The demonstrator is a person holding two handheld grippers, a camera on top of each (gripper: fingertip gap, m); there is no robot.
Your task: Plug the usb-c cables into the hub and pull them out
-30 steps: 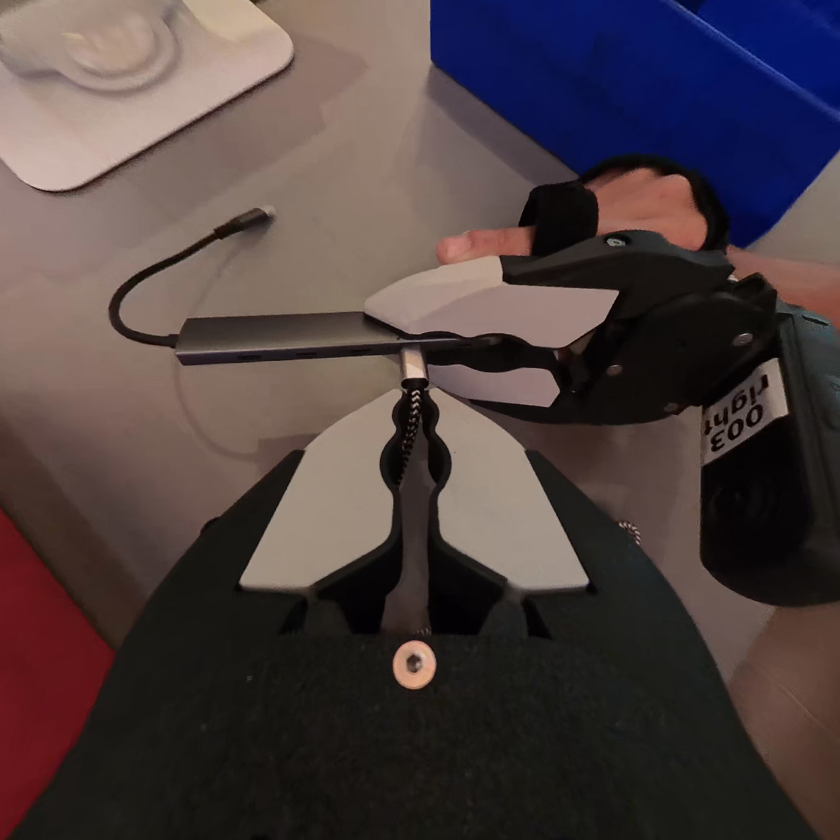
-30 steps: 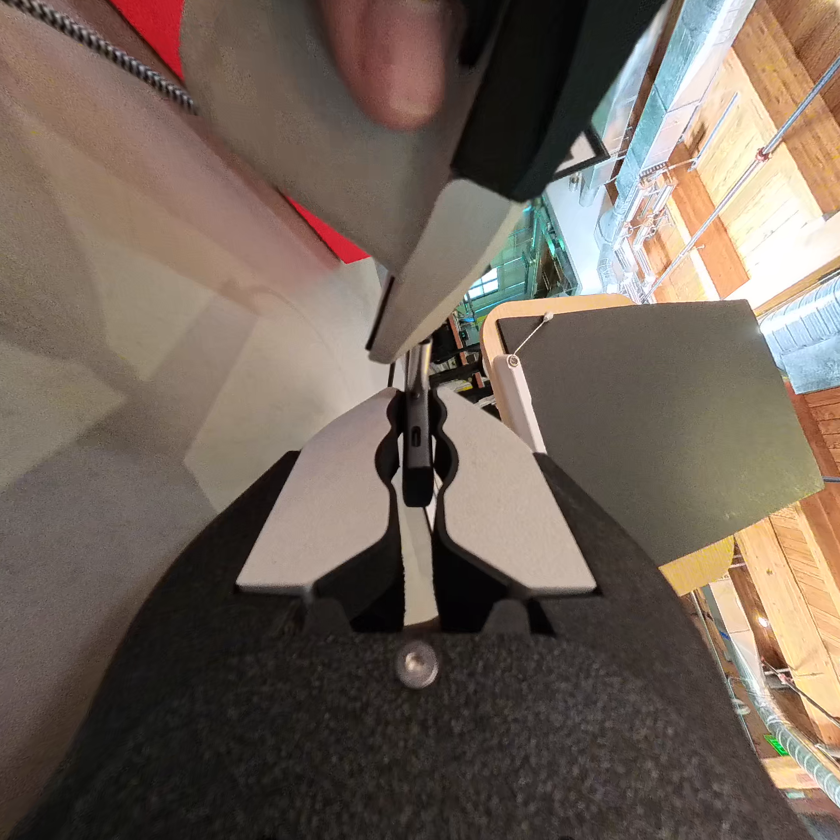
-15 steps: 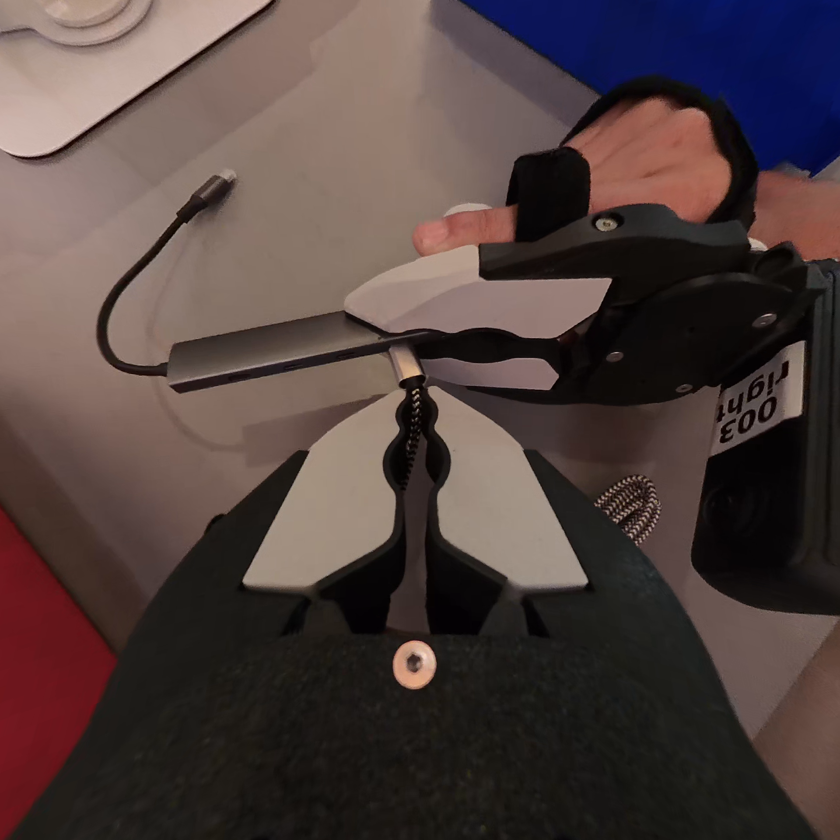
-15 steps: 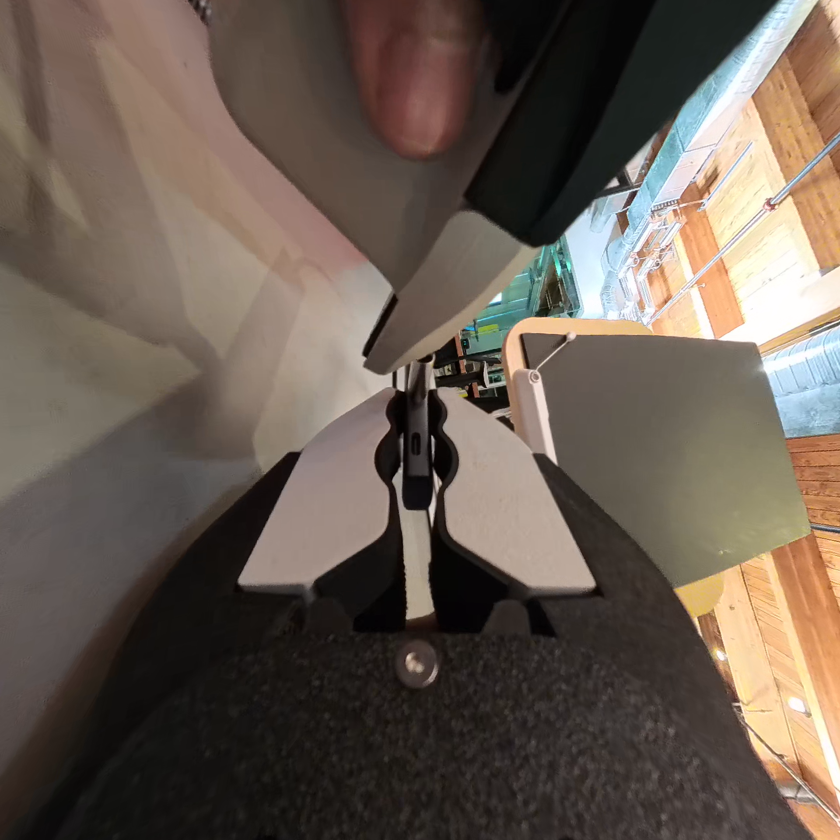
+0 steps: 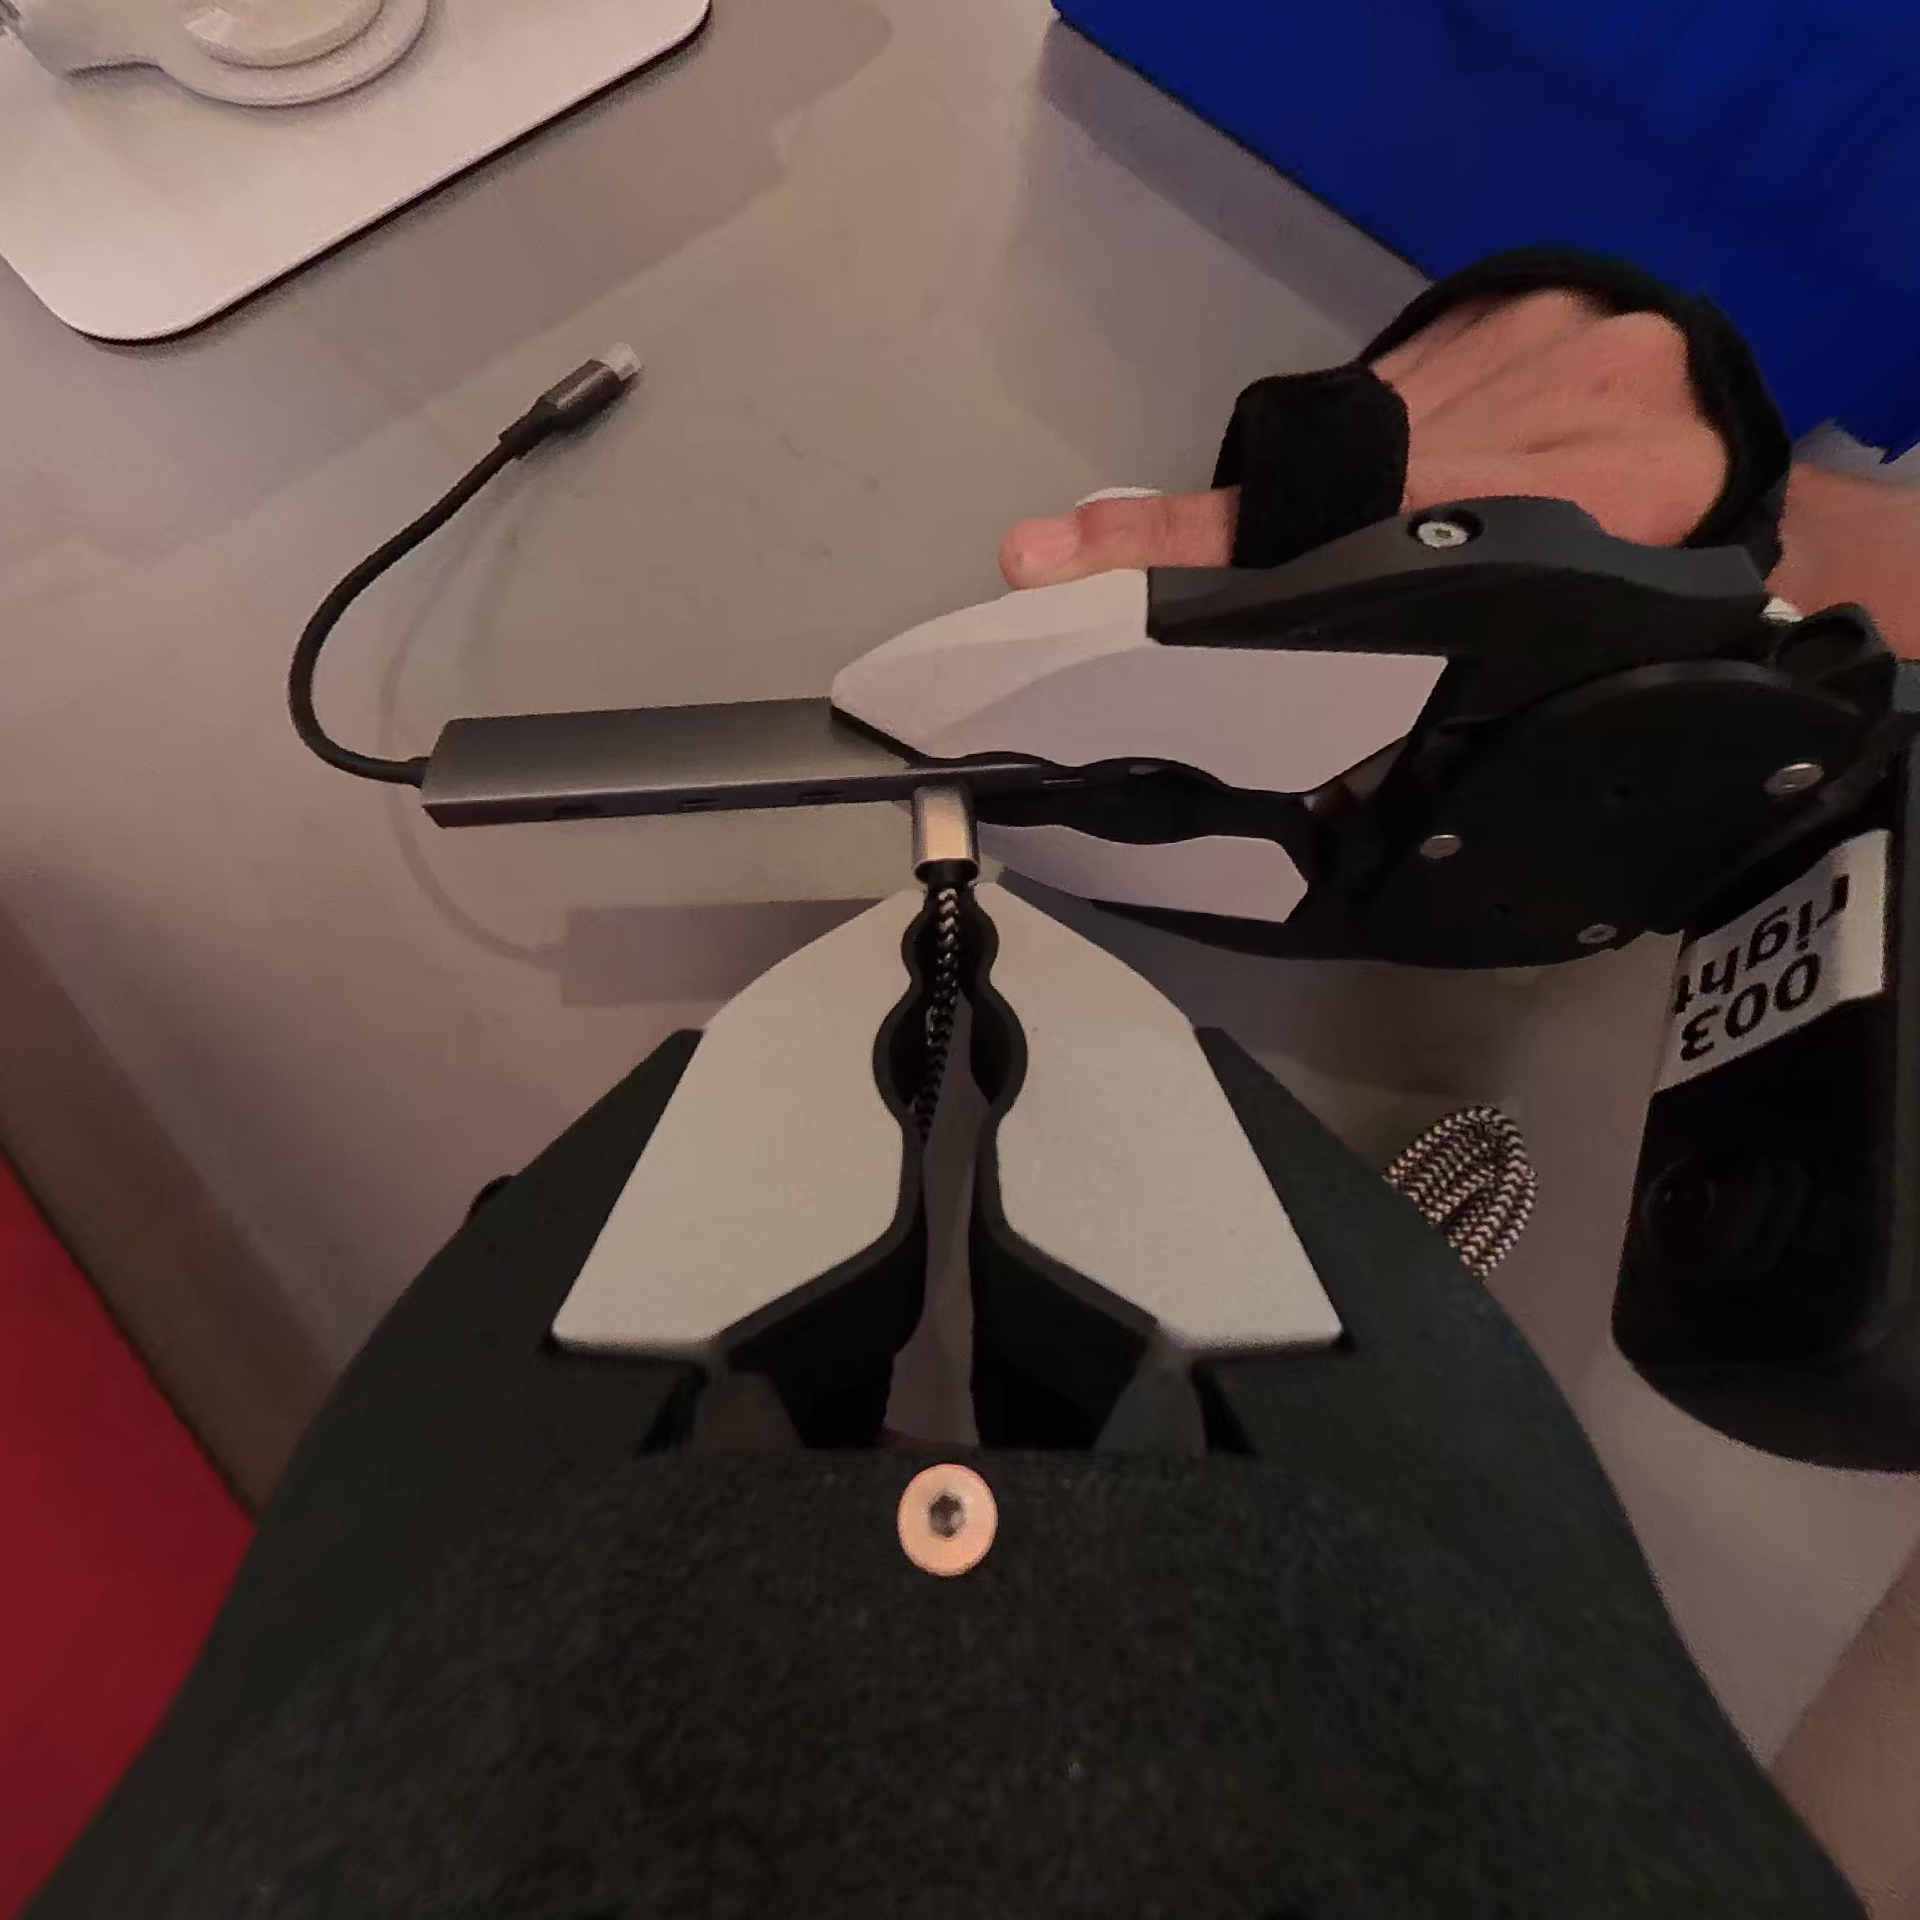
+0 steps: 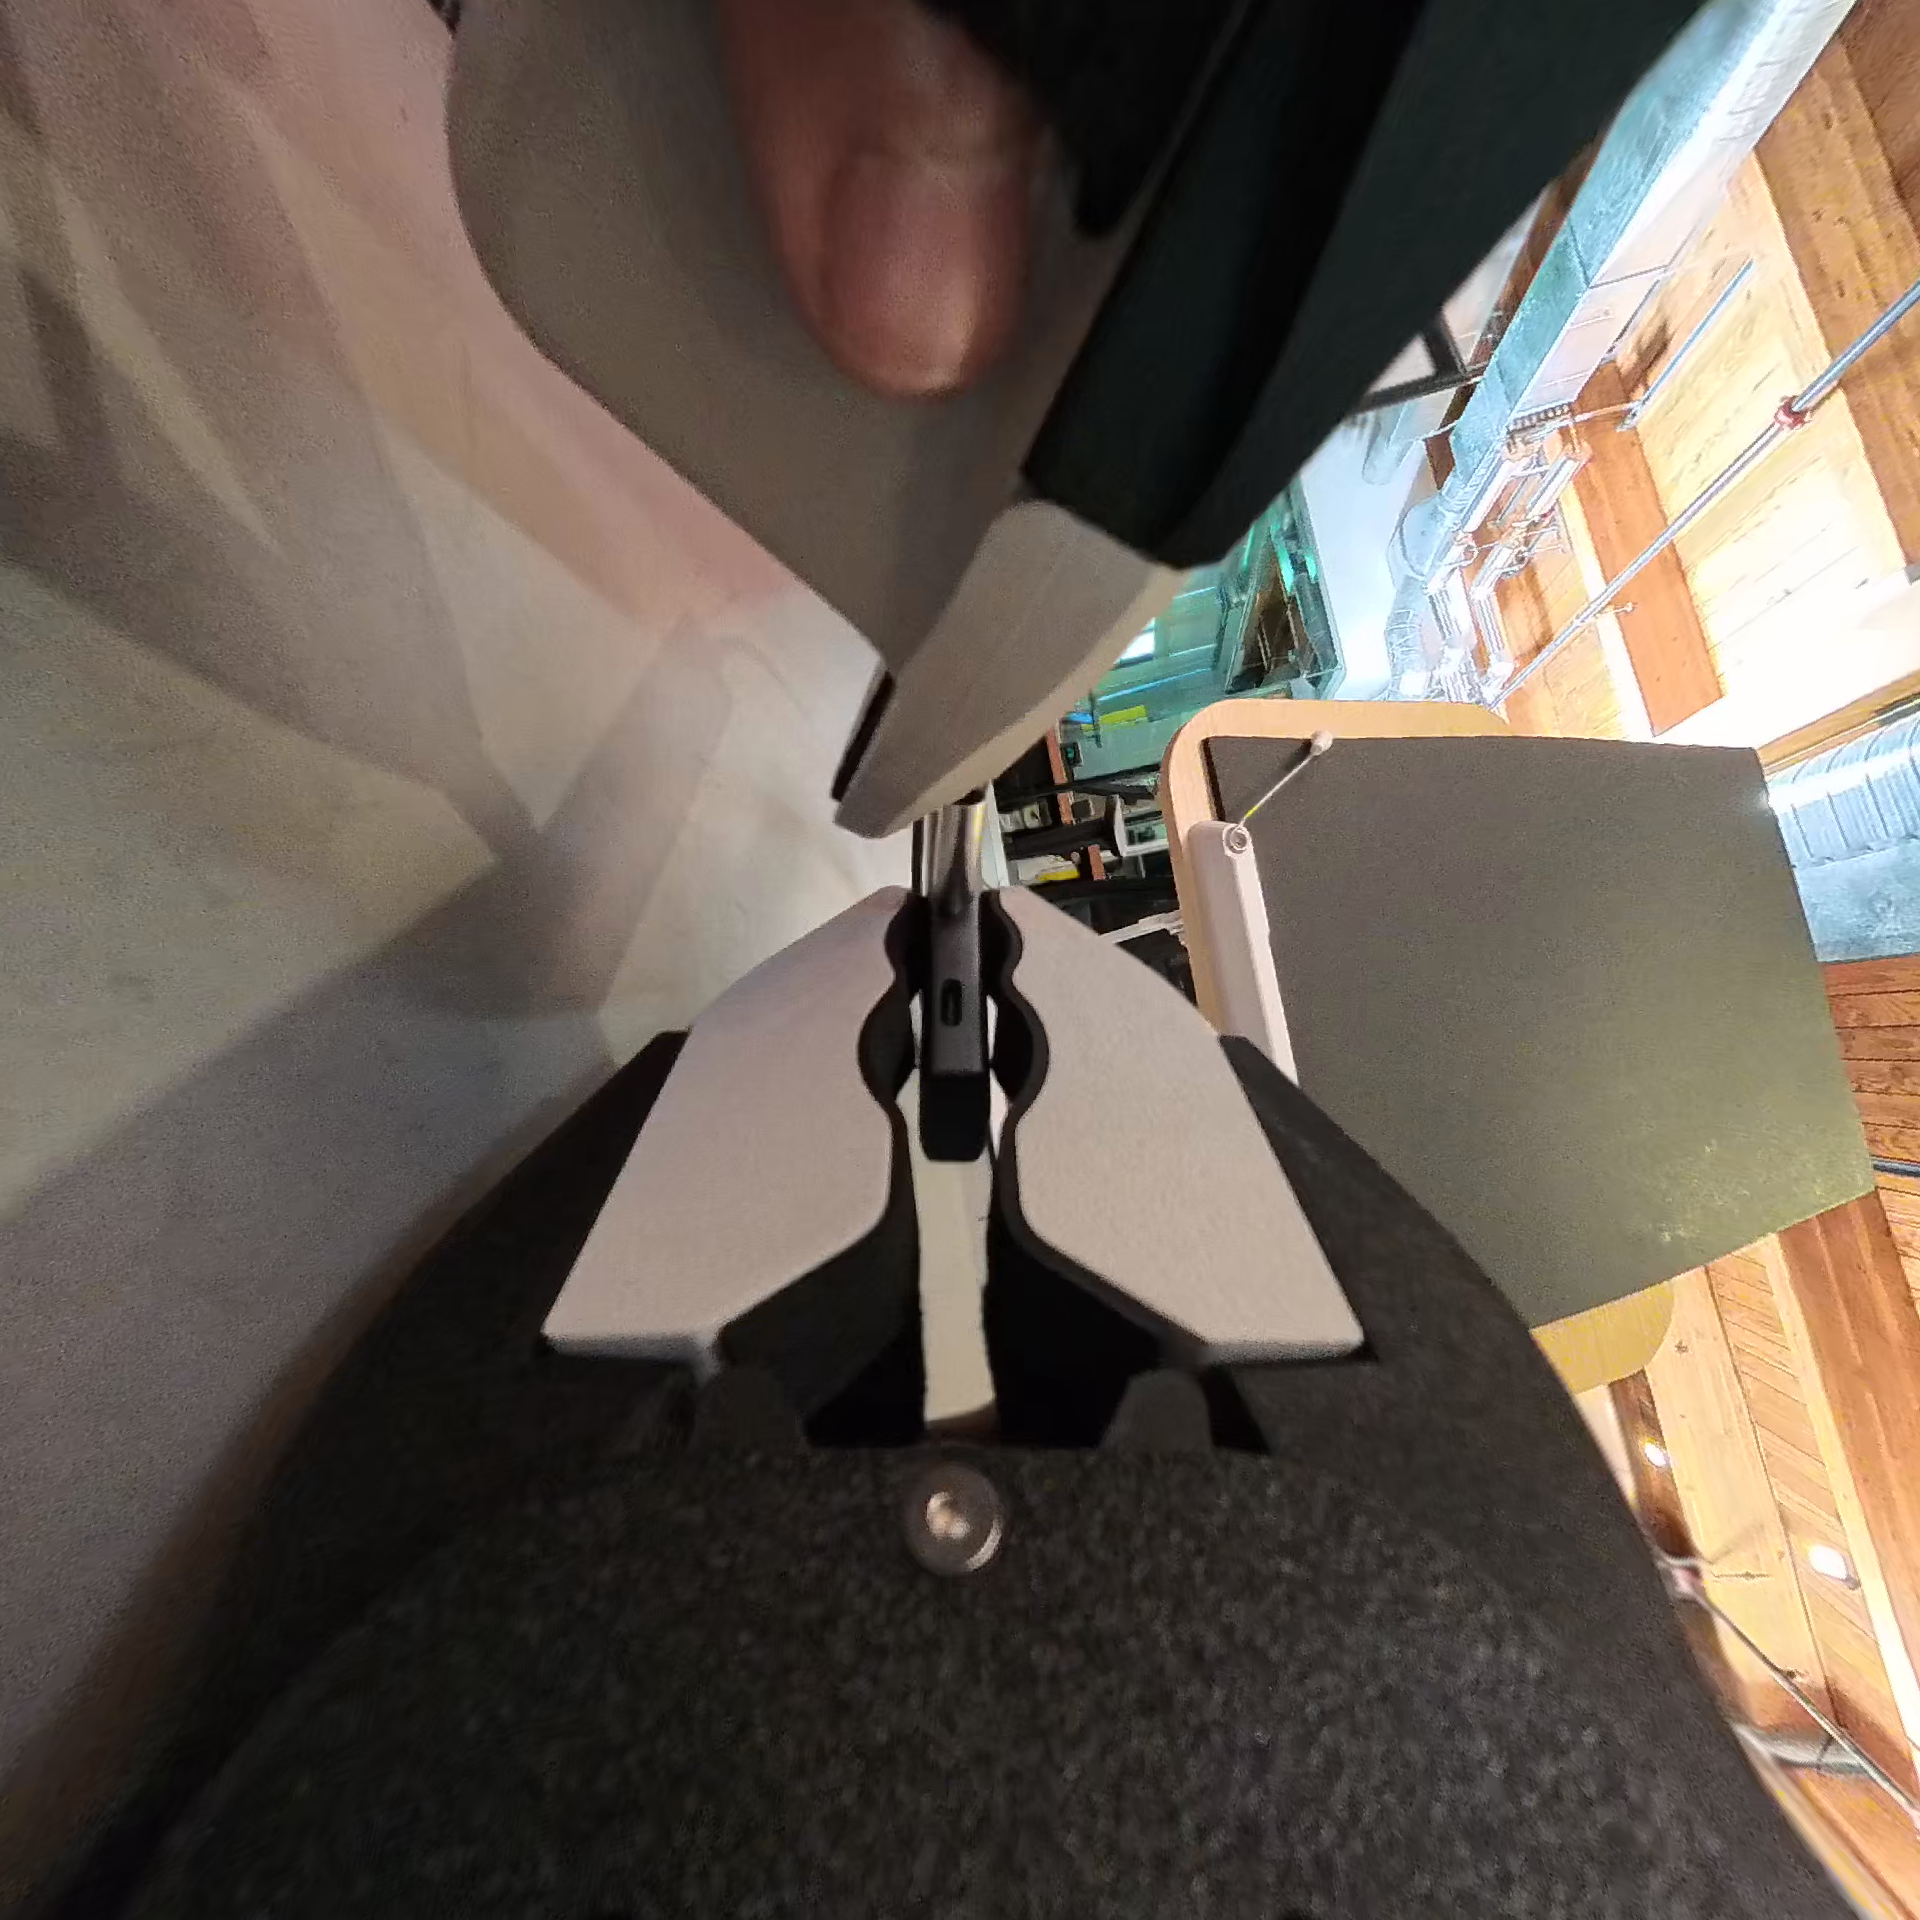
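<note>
Above grey table (image 5: 727, 499): left tongs (image 5: 948, 914) clamp braided cable (image 5: 940, 997), seemingly plugged; right tongs (image 5: 904, 764) clamp hub (image 5: 644, 774).

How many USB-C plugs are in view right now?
2. The hub lead's plug lies loose on the table; the braided cable's silver plug sits at the hub's side. Others may be hidden.

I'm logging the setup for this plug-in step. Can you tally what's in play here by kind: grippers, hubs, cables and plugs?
Grippers: 2, left gripper and right gripper
Hubs: 1, grey hub
Cables: 2, braided cable and the hub's own black lead
Plugs showing: 2, silver plug and loose plug
Total: 7
</note>
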